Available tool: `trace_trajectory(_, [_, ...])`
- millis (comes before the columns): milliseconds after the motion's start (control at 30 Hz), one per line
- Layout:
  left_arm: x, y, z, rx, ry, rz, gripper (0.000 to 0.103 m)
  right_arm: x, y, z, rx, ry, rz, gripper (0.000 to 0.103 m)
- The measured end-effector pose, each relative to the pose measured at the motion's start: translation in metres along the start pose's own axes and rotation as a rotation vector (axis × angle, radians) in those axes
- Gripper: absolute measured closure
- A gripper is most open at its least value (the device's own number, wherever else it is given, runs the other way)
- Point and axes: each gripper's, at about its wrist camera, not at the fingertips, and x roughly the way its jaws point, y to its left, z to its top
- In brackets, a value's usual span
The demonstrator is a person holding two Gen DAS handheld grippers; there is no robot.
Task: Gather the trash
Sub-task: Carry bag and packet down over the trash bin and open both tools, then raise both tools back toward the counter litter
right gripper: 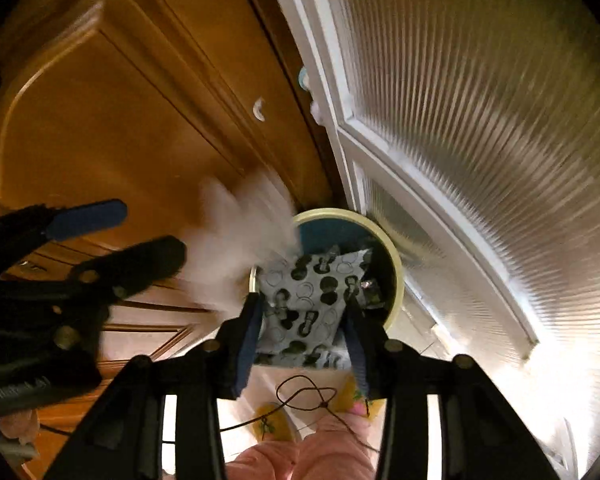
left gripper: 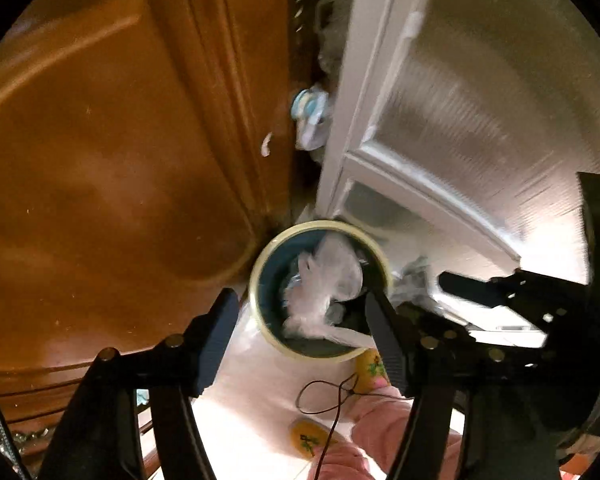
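A round bin with a cream rim (left gripper: 259,276) and a blue inside stands on the floor, in the corner between a cupboard and a door. A crumpled white plastic bag (left gripper: 324,284) hangs over its mouth, clear of the pads of my left gripper (left gripper: 300,336), which is open above the bin. In the right wrist view that bag (right gripper: 239,240) is a white blur left of the bin's rim (right gripper: 398,280). My right gripper (right gripper: 304,340) is shut on a white packet with black print (right gripper: 308,300), held over the bin. The left gripper (right gripper: 127,236) shows at the left.
A brown wooden cupboard door (left gripper: 111,168) stands left of the bin and a white door with ribbed glass (left gripper: 460,100) stands to its right. Below the grippers are a person's yellow slippers (left gripper: 310,438), pink trouser legs (right gripper: 304,456) and a thin dark cord (left gripper: 332,392).
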Motion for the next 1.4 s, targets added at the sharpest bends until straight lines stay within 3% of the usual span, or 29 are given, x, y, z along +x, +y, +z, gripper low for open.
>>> trace_trajectory(200, [0.004,0.016,-0.005,-0.032,0.023,0.031,0.039,-0.006,-0.004,-0.003,-0.001,-0.014,0.006,0.053])
trace_trajectory(433, [-0.027,0.013,-0.006,-0.029,0.013,0.024,0.039,-0.032,0.003,0.003,0.0,-0.013,-0.004,0.053])
trace_trajectory(833, [-0.155,0.0,0.01,0.031,-0.066,-0.016,0.038,-0.143,0.04,0.017,0.02,-0.042,0.011,0.053])
trace_trajectory(1033, [-0.23,0.002,0.024,0.04,-0.136,-0.058,0.035,-0.218,0.059,0.032,-0.003,-0.111,0.011,0.053])
trace_trajectory(1400, [-0.343,0.009,0.072,0.038,-0.289,-0.033,0.031,-0.336,0.083,0.09,-0.111,-0.292,0.037,0.053])
